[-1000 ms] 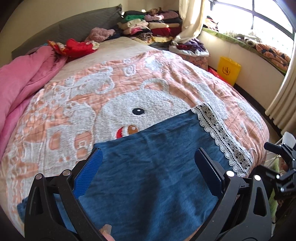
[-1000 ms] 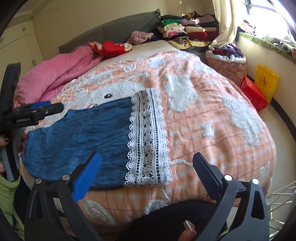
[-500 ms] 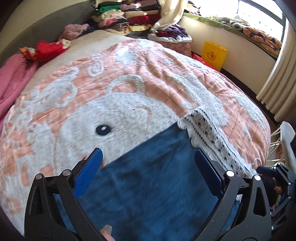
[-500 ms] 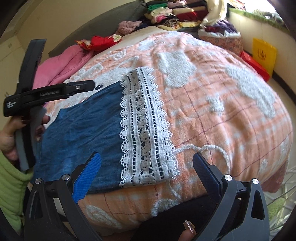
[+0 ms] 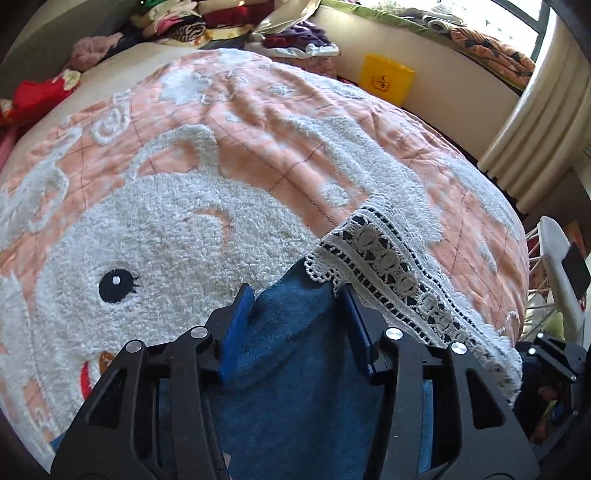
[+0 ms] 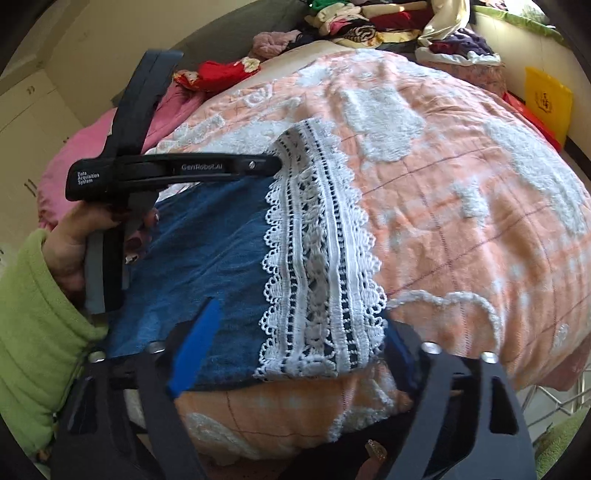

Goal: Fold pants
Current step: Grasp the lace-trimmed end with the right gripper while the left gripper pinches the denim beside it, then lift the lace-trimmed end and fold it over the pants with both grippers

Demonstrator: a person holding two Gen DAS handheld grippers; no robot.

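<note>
Blue denim pants (image 6: 207, 258) with a white lace hem (image 6: 317, 280) lie flat on the peach bear bedspread (image 6: 461, 206). In the left wrist view my left gripper (image 5: 297, 295) has narrowed its jaws around the far corner of the denim (image 5: 295, 362), beside the lace hem (image 5: 399, 280); fabric sits between the fingers. From the right wrist view the left gripper (image 6: 275, 166) reaches over the pants' far edge. My right gripper (image 6: 295, 332) is open, its fingers straddling the near hem corner.
Pink quilt (image 6: 74, 155) at the bed's left. Red garment (image 6: 221, 74) and stacked folded clothes (image 6: 362, 18) at the back. Yellow bag (image 5: 386, 79) on the floor at right, curtain (image 5: 535, 122) and a white wire rack (image 5: 554, 266) by the bed's right edge.
My left gripper moved forward to the pants' far corner and closed from wide open onto the denim. My right gripper moved down and in to the near lace hem corner, narrowing slightly.
</note>
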